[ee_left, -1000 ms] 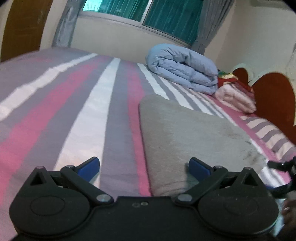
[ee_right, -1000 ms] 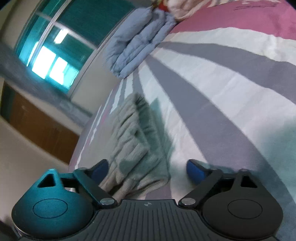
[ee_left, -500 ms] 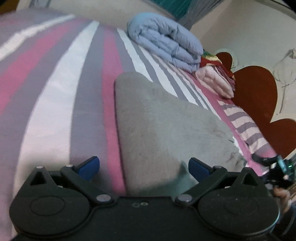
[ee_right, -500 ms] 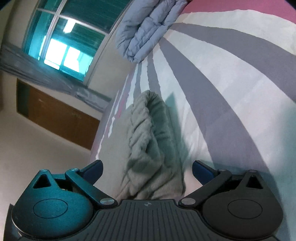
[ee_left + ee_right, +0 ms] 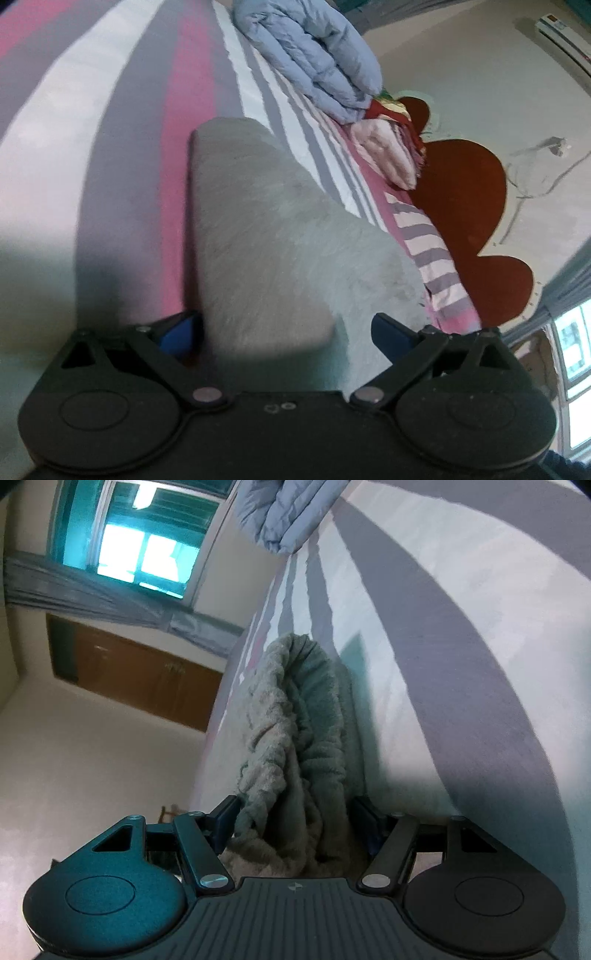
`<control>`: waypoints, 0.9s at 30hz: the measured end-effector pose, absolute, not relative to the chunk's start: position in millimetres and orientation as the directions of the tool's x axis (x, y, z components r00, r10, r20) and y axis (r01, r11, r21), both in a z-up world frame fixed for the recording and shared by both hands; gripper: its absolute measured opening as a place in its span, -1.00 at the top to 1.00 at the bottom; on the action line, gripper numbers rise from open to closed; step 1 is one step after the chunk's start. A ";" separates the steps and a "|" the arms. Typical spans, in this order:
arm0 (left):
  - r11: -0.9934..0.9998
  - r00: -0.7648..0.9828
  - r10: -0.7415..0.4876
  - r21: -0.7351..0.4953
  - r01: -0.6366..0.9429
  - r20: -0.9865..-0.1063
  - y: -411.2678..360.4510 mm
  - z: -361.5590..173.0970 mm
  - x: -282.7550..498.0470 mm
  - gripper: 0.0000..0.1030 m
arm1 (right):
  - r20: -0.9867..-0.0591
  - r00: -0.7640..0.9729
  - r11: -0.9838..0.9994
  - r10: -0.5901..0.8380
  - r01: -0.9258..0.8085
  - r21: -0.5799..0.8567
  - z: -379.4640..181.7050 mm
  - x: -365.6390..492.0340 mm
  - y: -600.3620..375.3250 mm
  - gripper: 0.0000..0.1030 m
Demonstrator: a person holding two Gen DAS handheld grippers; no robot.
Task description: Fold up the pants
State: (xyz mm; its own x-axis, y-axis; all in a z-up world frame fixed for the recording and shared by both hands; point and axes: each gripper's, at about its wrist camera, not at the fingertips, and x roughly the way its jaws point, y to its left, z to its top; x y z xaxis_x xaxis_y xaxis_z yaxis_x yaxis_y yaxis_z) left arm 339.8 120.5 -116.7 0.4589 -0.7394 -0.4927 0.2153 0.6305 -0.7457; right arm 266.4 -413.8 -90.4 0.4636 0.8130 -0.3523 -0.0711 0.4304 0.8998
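The grey fleece pants (image 5: 280,236) lie flat on the striped bed (image 5: 122,155). My left gripper (image 5: 284,332) is open, its blue pads on either side of the near edge of the pants. In the right wrist view the gathered waistband end of the pants (image 5: 295,738) sits between the fingers of my right gripper (image 5: 295,823). The jaws have narrowed and press the bunched cloth from both sides.
A folded blue quilt (image 5: 314,55) and pink folded bedding (image 5: 388,155) lie at the far end of the bed by the dark red headboard (image 5: 461,206). A window (image 5: 144,550) and a wooden cupboard (image 5: 140,672) show in the right wrist view.
My left gripper moved forward and down over the near edge of the pants. My right gripper moved in on the waistband end and its jaws closed from wide open onto the cloth.
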 end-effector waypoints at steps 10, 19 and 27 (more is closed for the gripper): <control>0.546 0.469 -0.786 -0.807 0.224 -0.402 122.1 -133.7 319.2 0.49 | -0.357 0.388 0.440 0.850 -0.147 0.886 -91.8 289.0 -397.4 -0.23; 0.471 0.551 -0.794 -0.833 0.289 -0.258 138.7 -101.2 314.9 0.68 | -0.351 0.403 0.470 0.845 -0.247 0.847 -57.4 287.4 -386.3 0.04; 0.537 0.618 -0.747 -0.771 0.342 -0.245 185.3 -51.5 376.5 0.68 | -0.283 0.408 0.432 0.868 -0.338 0.836 -33.6 366.7 -343.9 0.06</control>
